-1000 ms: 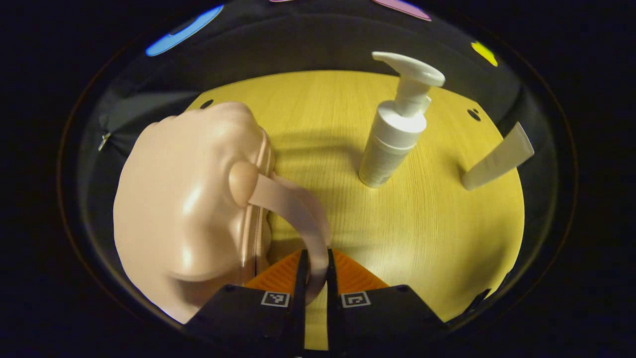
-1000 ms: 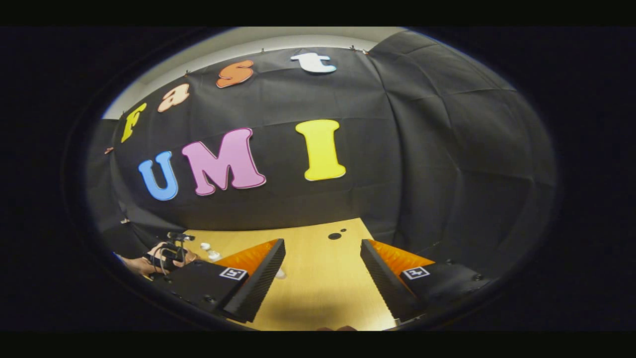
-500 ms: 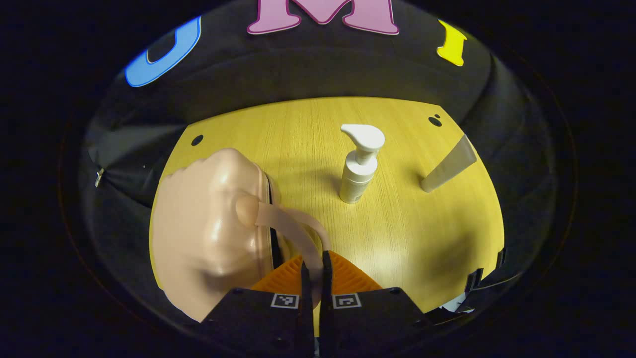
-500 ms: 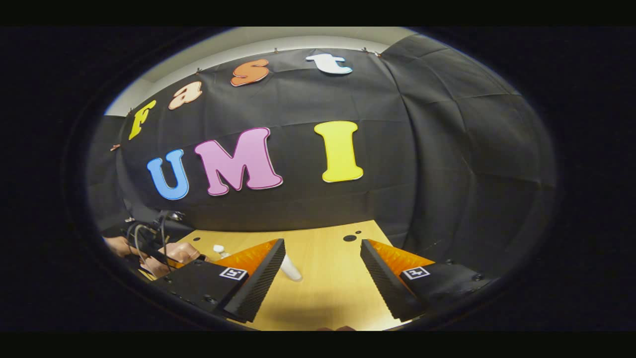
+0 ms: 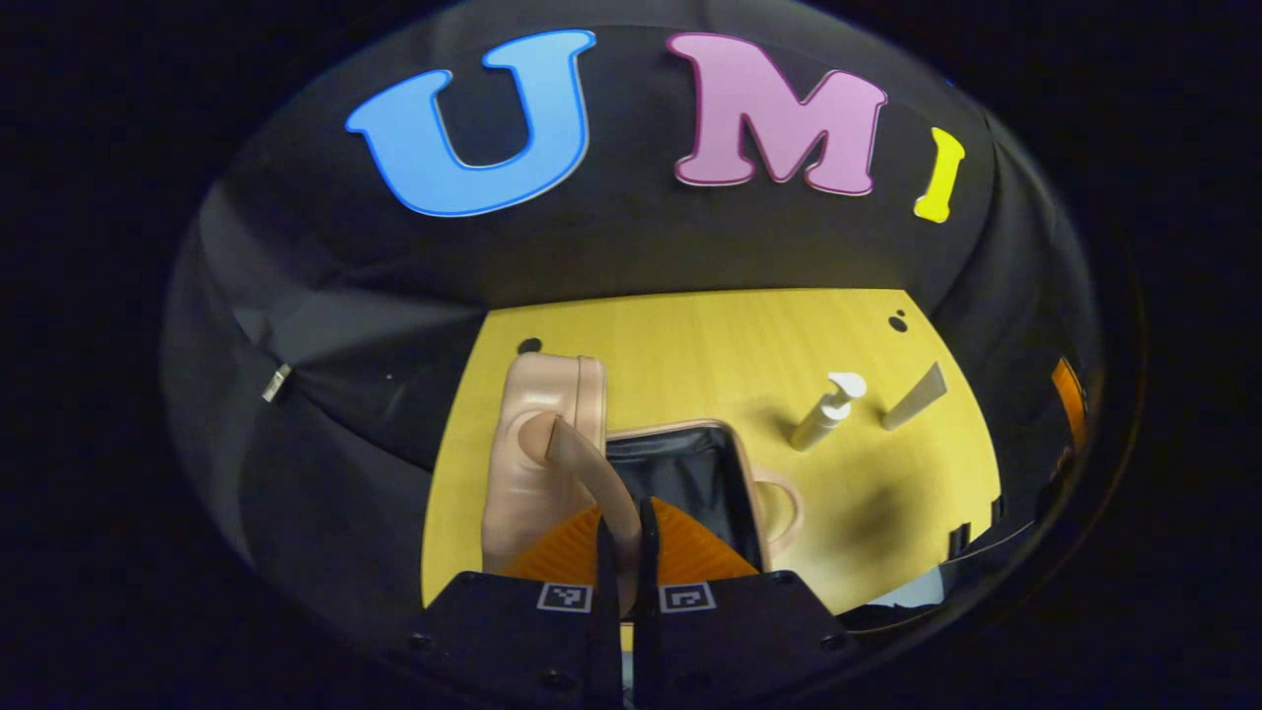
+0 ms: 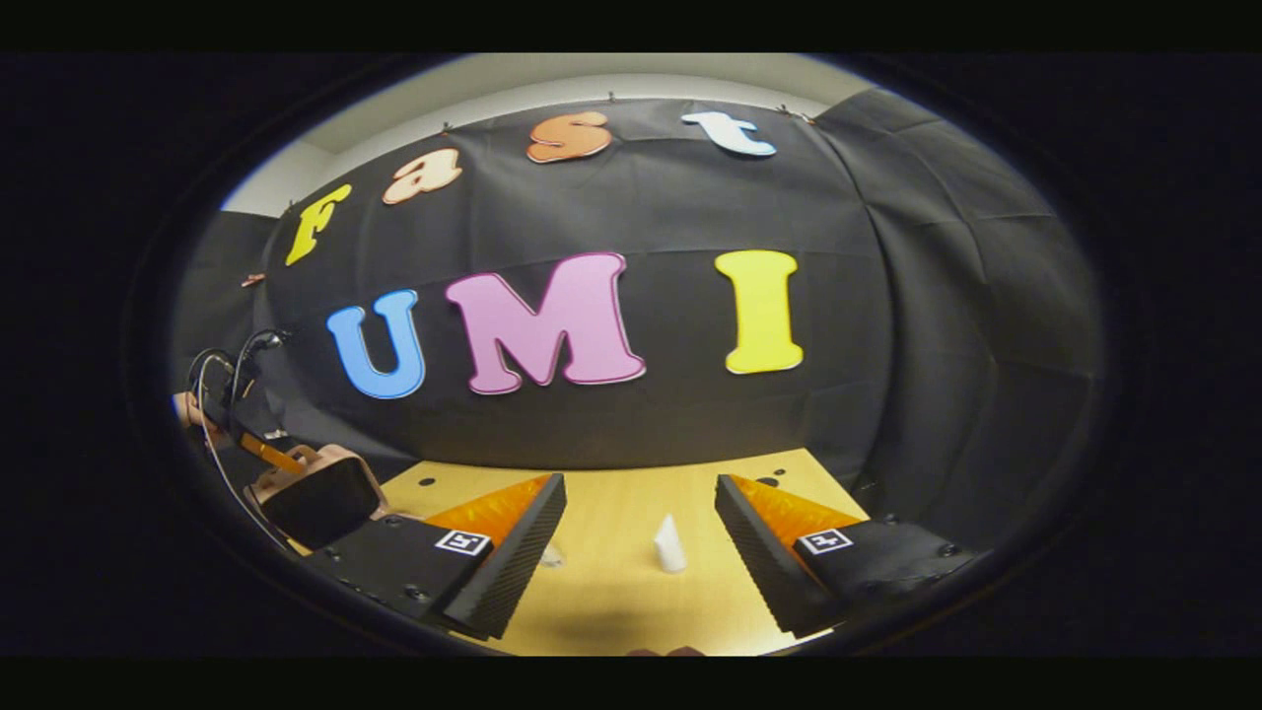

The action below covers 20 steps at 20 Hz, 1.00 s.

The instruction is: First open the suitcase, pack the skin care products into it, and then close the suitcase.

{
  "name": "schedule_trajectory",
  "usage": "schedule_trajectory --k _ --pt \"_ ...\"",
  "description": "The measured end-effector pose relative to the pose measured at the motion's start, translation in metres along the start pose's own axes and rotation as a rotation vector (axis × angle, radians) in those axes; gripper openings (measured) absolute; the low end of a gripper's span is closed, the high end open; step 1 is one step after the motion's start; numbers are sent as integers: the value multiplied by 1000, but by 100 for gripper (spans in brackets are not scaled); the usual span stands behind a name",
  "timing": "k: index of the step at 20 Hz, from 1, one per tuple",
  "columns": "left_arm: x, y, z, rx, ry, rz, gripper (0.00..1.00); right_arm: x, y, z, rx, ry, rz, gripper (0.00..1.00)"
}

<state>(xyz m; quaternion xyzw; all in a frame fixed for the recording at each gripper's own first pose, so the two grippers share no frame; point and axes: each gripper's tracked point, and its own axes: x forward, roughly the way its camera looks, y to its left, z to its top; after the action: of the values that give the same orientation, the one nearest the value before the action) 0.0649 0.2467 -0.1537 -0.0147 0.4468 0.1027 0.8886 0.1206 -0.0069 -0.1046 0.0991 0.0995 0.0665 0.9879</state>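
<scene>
Left gripper (image 5: 621, 532): we see its fingers pinched on the lid's strap handle (image 5: 592, 473).
Suitcase (image 5: 690, 483): open on the counter (image 5: 690, 335), lid (image 5: 537, 444) raised at our left, dark lining showing.
Pump bottle (image 5: 823, 414): upright beyond the case.
Tube (image 5: 915, 396): just beside the bottle.
Right gripper (image 6: 641, 528): fingers wide apart, gripping nothing, above the counter.
</scene>
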Motion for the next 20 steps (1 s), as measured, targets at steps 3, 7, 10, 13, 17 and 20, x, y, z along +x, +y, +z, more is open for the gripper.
schedule_trajectory --k 3,7,10,13,17,20 --pt "16 77 -11 30 3 81 10 7 39 -1 -3 1 15 97" --pt "63 196 -39 50 32 220 10 15 69 -10 -53 28 -10 97" --pt "112 261 -85 -12 108 195 10 17 87 -14 -77 35 -37 97" --pt "178 299 -142 -171 212 116 10 22 103 -23 -111 69 -64 97" --pt "246 311 -192 -247 283 37 10 24 130 -31 -79 119 -55 97" --pt "263 330 -202 -217 286 75 16 29 141 -34 32 126 -58 97"
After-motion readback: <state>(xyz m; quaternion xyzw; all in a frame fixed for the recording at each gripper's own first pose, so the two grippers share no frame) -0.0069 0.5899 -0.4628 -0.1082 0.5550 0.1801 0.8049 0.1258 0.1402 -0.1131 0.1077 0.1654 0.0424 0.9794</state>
